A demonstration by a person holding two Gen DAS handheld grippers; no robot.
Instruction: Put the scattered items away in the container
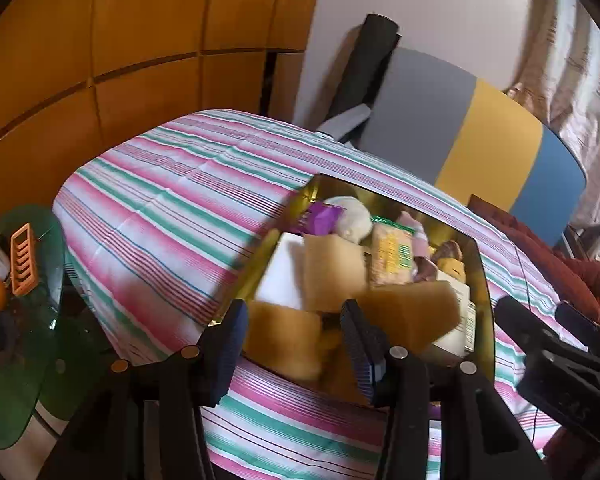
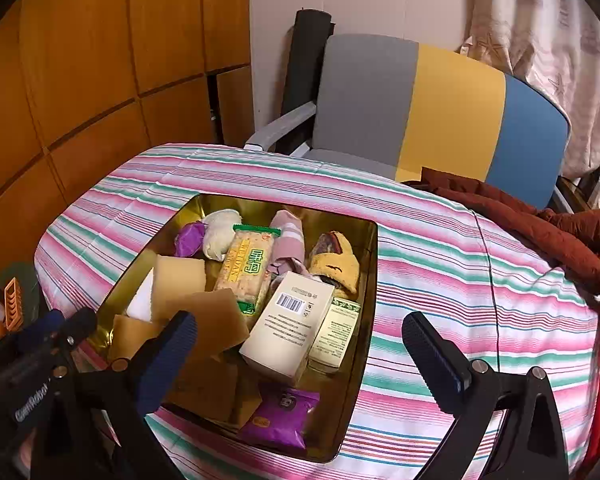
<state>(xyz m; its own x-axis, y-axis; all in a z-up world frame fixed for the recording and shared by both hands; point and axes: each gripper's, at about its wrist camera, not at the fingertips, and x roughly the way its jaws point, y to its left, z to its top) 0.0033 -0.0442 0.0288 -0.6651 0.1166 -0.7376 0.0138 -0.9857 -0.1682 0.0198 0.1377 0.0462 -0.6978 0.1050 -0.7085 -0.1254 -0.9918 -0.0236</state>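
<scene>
A gold tin container (image 2: 367,304) sits on the striped tablecloth (image 2: 440,280), filled with several items: tan sponges (image 2: 216,320), a cracker packet (image 2: 246,268), a white barcode box (image 2: 288,320), a purple snack packet (image 2: 280,416) and a yellow sock (image 2: 336,268). My left gripper (image 1: 294,344) hovers at the tin's near left corner, fingers partly apart. A tan sponge (image 1: 284,340) shows between them but lies in the tin beyond the tips; the pads press on nothing. My right gripper (image 2: 300,356) stands wide open above the tin's near edge, holding nothing.
A grey, yellow and blue chair (image 2: 420,108) stands behind the table. A red-brown jacket (image 2: 540,220) lies on the right edge. A green glass side table (image 1: 20,360) with an orange rack (image 1: 22,260) sits at the left. Wooden panels line the wall.
</scene>
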